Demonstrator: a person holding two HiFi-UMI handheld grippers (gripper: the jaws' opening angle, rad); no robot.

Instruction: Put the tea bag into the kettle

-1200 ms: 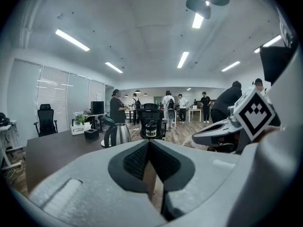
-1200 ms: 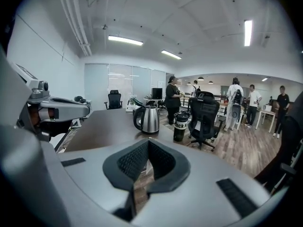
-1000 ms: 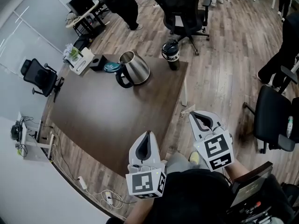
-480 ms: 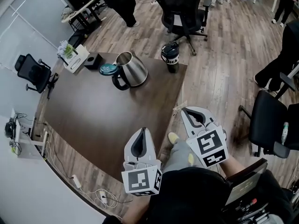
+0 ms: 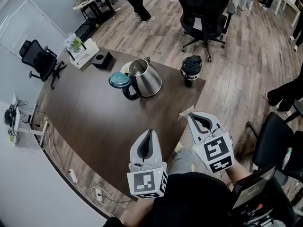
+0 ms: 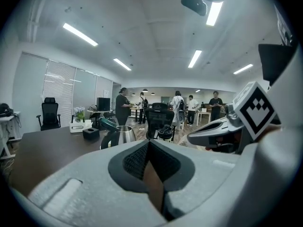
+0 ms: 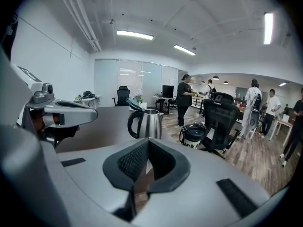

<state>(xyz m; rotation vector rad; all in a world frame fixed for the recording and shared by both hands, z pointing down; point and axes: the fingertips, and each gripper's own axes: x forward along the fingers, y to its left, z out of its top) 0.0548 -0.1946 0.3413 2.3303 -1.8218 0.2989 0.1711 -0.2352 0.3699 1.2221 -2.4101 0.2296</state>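
Dark table (image 5: 90, 112), seen from above | my right gripper (image 5: 193, 117), jaws closed, pinches the tea bag (image 5: 184, 113) at the table's right edge | my left gripper (image 5: 150, 133), closed and empty, lower centre | steel kettle (image 5: 147, 78), teal lid (image 5: 118, 80) open, well apart, upper centre

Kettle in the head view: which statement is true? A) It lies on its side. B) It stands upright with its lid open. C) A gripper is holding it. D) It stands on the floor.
B: the kettle stands upright on the table, its teal lid swung back off the open mouth.
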